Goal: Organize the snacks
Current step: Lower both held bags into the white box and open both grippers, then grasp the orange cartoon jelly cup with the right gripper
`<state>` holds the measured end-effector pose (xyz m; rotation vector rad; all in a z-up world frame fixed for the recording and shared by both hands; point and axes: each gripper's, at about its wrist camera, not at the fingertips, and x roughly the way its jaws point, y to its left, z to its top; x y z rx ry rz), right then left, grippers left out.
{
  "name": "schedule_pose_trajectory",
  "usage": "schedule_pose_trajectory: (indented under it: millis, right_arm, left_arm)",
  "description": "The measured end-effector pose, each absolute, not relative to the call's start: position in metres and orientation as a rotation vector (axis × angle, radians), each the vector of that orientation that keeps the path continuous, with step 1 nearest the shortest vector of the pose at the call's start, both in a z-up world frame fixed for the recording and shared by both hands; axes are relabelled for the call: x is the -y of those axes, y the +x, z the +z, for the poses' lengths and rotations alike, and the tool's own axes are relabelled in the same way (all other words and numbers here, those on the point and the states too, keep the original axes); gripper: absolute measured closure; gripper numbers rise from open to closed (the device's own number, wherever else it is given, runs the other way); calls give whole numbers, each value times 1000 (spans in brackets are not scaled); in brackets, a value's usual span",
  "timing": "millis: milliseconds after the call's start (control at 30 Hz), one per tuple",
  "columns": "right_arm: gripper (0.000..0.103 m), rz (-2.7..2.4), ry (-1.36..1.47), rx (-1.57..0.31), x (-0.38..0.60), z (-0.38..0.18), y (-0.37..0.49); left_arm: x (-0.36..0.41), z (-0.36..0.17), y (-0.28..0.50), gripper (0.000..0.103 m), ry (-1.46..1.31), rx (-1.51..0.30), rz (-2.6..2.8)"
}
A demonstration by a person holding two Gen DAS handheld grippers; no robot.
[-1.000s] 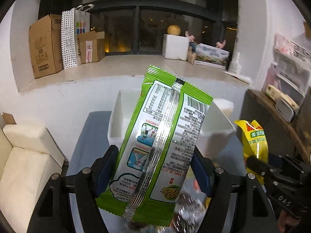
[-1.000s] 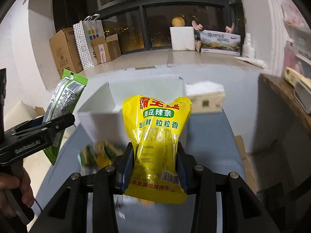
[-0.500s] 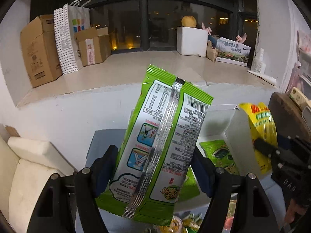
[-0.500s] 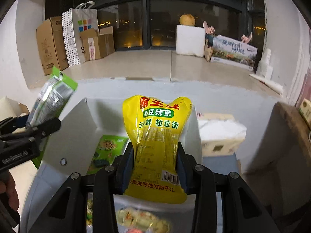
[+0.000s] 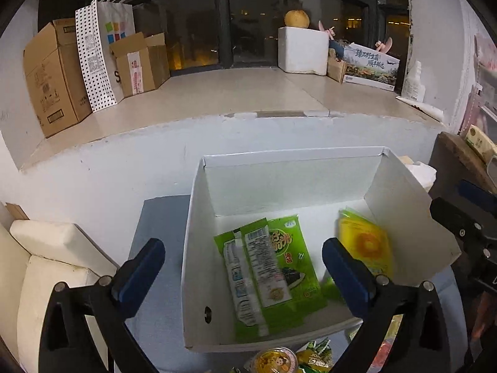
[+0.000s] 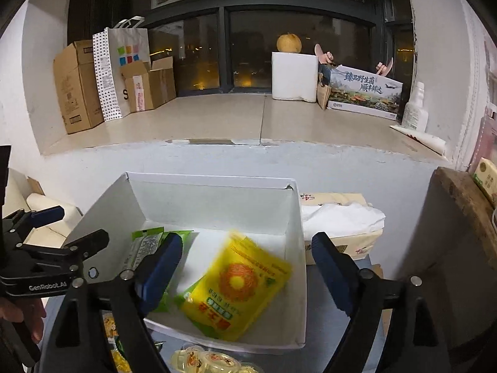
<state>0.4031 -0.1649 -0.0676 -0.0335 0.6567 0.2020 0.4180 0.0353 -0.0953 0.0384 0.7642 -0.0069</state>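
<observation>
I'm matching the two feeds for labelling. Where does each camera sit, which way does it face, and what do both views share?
Left wrist: rides on the left gripper, looking forward and down into the white box; its own two open fingers show, and the right gripper at the right edge.
Right wrist: rides on the right gripper, facing the same box from its right side; its open fingers show, plus the left gripper and a hand at left.
Shared: box, green packet, yellow packet, window ledge.

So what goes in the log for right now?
left gripper: just opened, empty | right gripper: just opened, empty | green packet, yellow packet: in white box
</observation>
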Motion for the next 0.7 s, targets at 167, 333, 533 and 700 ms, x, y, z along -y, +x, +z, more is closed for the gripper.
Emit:
schedule_pose_trajectory:
  millis: [167,333,533,700]
  right_arm:
    - [14,233,-16,-645,167,-60,384]
    - [1,273,2,-618,173,-55,339]
    - [0,335,-1,-666,182,-73,264]
    - [0,313,-35,-700,179,-106,212]
  left_arm:
    - [-28,-89,401,0,50,-767,-44]
    - [-32,-78,357,0,35,-714,-24]
    - [-36,-82,267,0,27,-673,-53]
    - [-40,-105,213,0,-41,-712,-50]
